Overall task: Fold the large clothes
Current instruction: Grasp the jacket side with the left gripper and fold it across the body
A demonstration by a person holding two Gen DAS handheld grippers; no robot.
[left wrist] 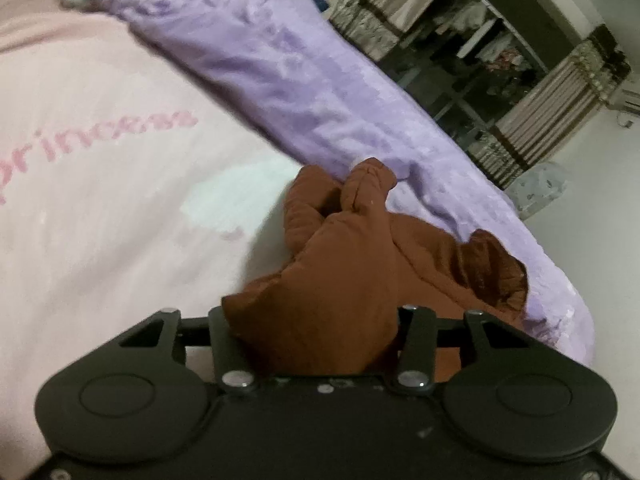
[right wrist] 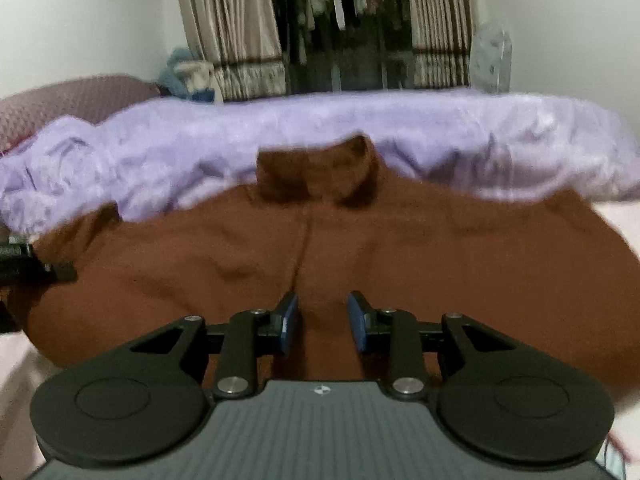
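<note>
Right wrist view: brown garment (right wrist: 320,248) spread wide on the pink bedsheet (left wrist: 100,200), collar against the lilac blanket (right wrist: 280,136); no finished fold visible. Right gripper (right wrist: 322,322) holds a fabric ridge. Left gripper (left wrist: 316,332) clamps a bunched edge, angled downward.

Rust-brown garment (right wrist: 400,252), plain, no print. Lilac blanket (right wrist: 440,128) behind it, crinkled sheen. Pale pink bedcover (left wrist: 100,220) with deeper pink "princess" lettering (left wrist: 96,148). Beige-and-cream striped curtains (right wrist: 232,12) banded in dark brown. Black linkages and 2 blue pads (right wrist: 290,322) on the right gripper (right wrist: 322,322). White walls (right wrist: 80,20).
</note>
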